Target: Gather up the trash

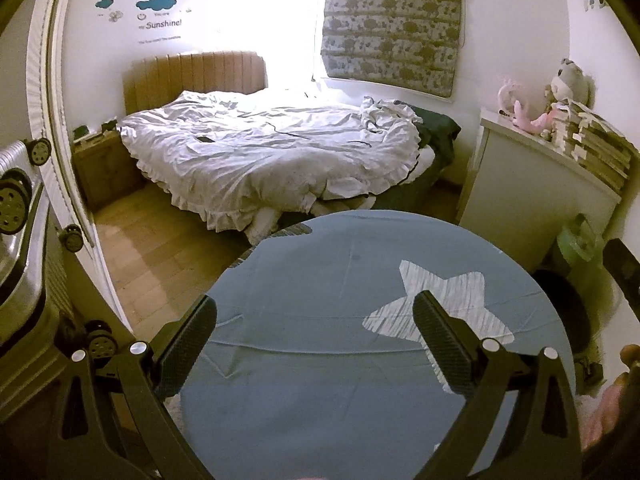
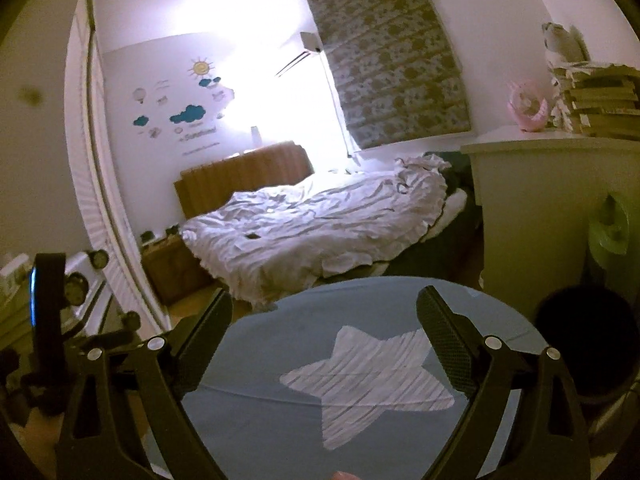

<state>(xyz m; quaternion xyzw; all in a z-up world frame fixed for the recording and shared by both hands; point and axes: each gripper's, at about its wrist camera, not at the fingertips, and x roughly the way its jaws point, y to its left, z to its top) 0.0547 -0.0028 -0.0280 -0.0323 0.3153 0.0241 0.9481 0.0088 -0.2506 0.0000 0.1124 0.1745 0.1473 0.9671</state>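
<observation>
Both grippers hang over the round table draped in a blue-grey cloth with a pale striped star (image 1: pixel 304 280), and neither carries anything. The left gripper (image 1: pixel 316 346) has its black textured fingers spread wide with only bare cloth showing between them, released and empty. The right gripper (image 2: pixel 324 344) matches it, jaws parted wide across the star print, nothing between the pads. That wide stance makes sense for a collecting job: open jaws are ready to drop over whatever scrap turns up next. And where is the trash? None lies on the tabletop in either view; the cloth is clean. The likely destination sits just right of the table, low on the floor: a dark round bin (image 2: pixel 588 340) beside the white cabinet (image 1: pixel 532 196), with a green plastic item (image 2: pixel 612 224) above it. In this dim, blurred corner it cannot be told what lies inside it. Beyond the table, the bed with the rumpled white frilled duvet (image 1: pixel 264 148) carries a small dark flat object (image 1: pixel 206 139) on its cover, which might be a phone rather than litter. Both tools point across the table toward the bed, which suggests the person is scanning for the next piece, perhaps on the wooden floor (image 1: pixel 160 256) or the bedding.
</observation>
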